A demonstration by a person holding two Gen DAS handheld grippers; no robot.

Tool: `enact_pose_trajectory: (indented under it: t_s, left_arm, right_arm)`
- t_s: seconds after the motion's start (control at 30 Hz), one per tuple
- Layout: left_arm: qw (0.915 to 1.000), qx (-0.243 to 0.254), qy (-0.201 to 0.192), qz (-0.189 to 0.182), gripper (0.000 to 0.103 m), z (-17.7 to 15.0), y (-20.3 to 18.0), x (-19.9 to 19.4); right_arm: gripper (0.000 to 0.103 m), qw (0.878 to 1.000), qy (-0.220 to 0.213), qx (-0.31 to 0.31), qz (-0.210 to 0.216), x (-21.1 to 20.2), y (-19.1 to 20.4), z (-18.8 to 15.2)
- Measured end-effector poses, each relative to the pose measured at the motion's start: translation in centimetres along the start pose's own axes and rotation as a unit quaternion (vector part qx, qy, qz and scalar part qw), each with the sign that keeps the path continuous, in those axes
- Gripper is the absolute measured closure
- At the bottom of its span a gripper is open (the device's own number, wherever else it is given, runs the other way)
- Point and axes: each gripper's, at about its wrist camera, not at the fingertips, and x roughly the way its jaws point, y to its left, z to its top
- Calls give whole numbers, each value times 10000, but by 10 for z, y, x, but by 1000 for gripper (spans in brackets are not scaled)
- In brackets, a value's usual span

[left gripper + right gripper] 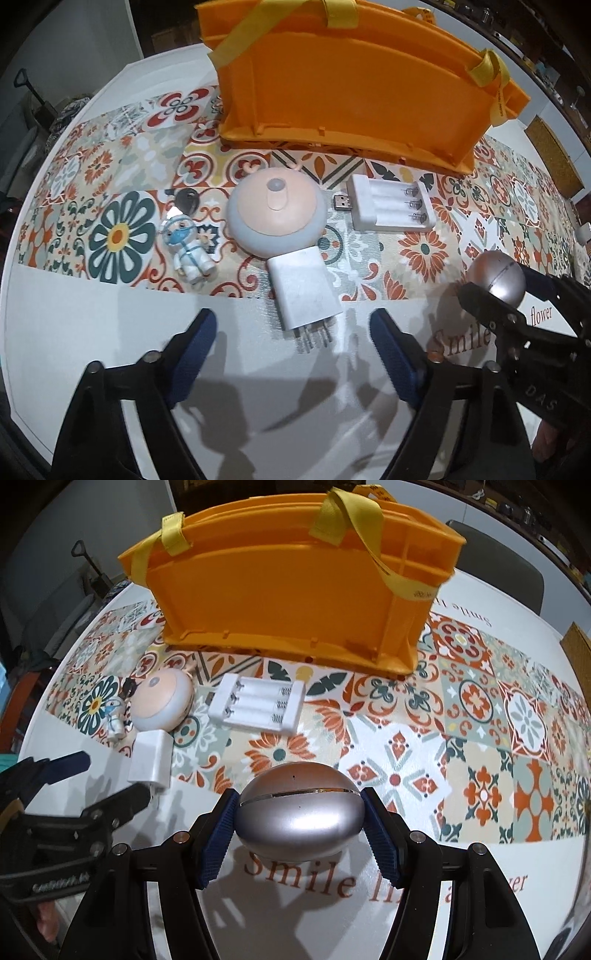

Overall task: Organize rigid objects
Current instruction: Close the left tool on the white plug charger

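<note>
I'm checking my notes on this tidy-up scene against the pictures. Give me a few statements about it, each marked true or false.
1. The right gripper is shut on the silver egg-shaped case. True.
2. The left gripper holds the white charger. False: its jaws are open, the charger lies on the table ahead of them.
3. The battery holder is full of batteries. False: its slots are empty.
4. The orange bin stands behind the small items. True.

The basket point(280, 602) stands at the back; before it the battery charger point(256, 708), left of it the round lamp point(162, 699), nearer the plug adapter point(151, 760).
</note>
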Motion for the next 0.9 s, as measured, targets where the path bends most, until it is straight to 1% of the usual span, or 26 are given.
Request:
enact_pose_trajectory:
  t_s: [0.07,0.2,0.27,0.3,0.43,0.57,0.7,0.8,0.9]
  left_arm:
    - [10000,33,12,11,28,2,-5,4]
    - [10000,28,-26,75,35,7,-14,12]
    - [9999,9,-10,116,42,10,-17,16]
    - [9999,24,-17,157,43,12,-18,18]
    - [9994,80,-74,334,50,14,-21,22]
    - [9993,104,-42,367,61,15,-20,26]
    - [9995,101,-72,293,62,13,-18,26]
    - [9996,194,-71,182,62,13,-14,27]
    - [9998,185,-45,50,64,10,-11,25]
  right_arm:
    - [37,10000,26,27,-38,1,-3,-2]
    - [37,9999,54,96,-120,1,-10,-4]
    - [37,9998,52,118,-150,1,-12,-5]
    - [37,9998,57,124,-160,1,-13,-5]
    - [37,9997,84,134,-170,3,-14,-5]
    - [37,9998,108,116,-154,4,-12,-5]
    - [37,9998,112,99,-144,4,-10,-5]
    - [37,9998,105,94,-127,3,-9,-4]
    - [37,9999,89,79,-102,1,-7,-4]
